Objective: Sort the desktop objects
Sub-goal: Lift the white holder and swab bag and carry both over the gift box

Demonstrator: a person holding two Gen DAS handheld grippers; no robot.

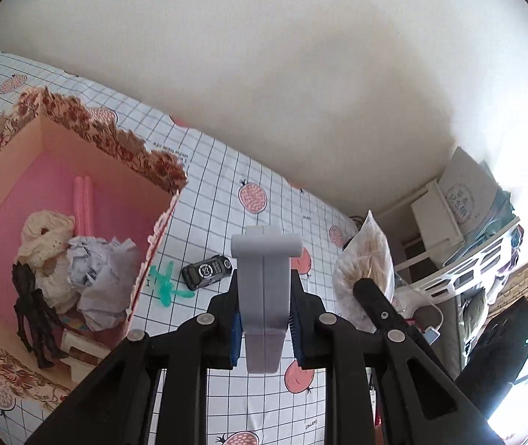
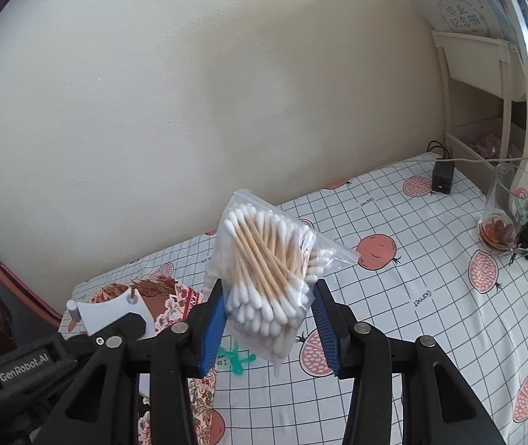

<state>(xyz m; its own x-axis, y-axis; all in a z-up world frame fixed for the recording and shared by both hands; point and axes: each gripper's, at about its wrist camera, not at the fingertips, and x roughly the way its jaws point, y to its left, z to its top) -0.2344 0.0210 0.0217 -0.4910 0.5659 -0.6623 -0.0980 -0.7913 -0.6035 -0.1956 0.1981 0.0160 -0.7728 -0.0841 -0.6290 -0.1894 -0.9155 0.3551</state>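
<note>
The lower part of the grey plastic hook [image 1: 264,289] is hidden between the blue pads, and the near wall of the floral box [image 1: 89,129] is cut off by the black frame of the left claw [image 1: 266,330]. What lies at the bottom of that box under the crumpled paper [image 1: 101,278] is hard to make out.

Both claws are held above the bench [image 2: 431,259], tilted downward. The left claw is clamped on the hook, just right of the box. The right claw [image 2: 269,322] is clamped on the bag of cotton swabs [image 2: 264,259], further right of the box.

The hook is pale grey with a rolled top. The bag is clear, packed with wooden-stemmed, white-tipped swabs. A small black toy car [image 1: 207,272] and a green plastic piece [image 1: 165,285] lie on the checked cloth beside the box.
</note>
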